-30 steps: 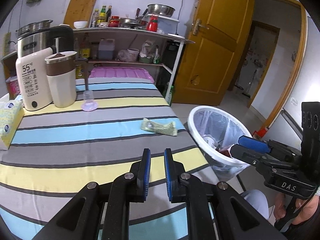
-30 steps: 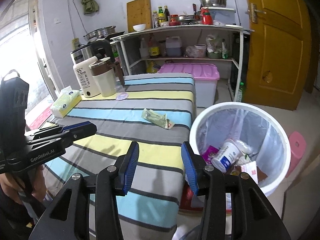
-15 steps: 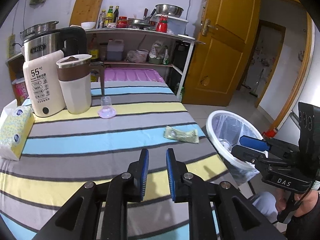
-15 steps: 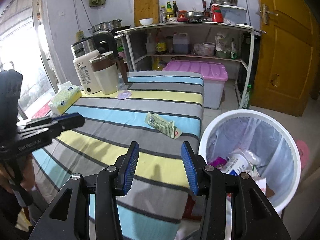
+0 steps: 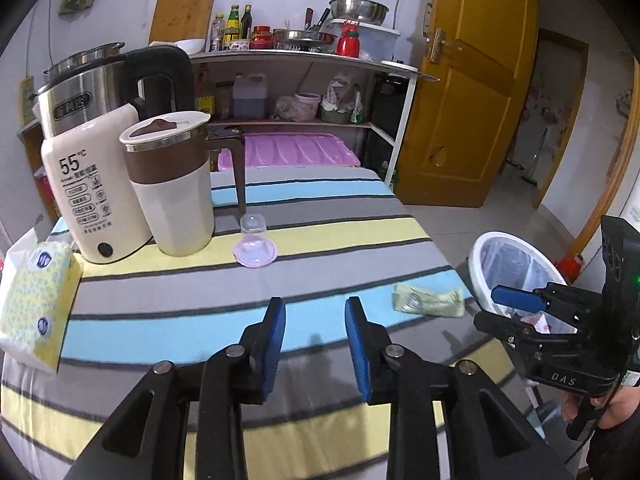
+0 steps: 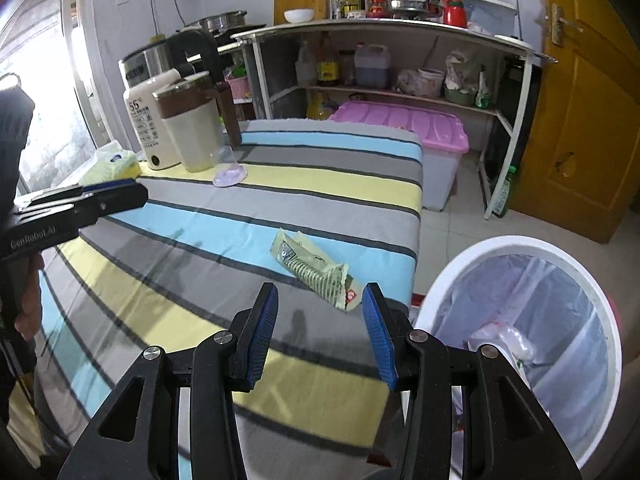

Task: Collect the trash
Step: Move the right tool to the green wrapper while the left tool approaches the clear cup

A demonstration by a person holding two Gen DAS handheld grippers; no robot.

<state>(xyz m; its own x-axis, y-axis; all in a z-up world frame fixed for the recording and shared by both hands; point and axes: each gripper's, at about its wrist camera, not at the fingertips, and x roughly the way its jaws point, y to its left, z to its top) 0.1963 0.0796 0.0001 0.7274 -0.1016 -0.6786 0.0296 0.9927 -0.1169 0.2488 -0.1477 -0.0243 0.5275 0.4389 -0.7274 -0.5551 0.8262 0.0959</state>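
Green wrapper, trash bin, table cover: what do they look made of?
Green wrapper: thin printed plastic film or foil, likely; it lies creased and crumpled with a torn end.
Trash bin: white plastic, smooth glossy rim, lined with a translucent, wrinkled thin plastic bag.
Table cover: woven fabric, matte, striped; it drapes softly over the table edge.
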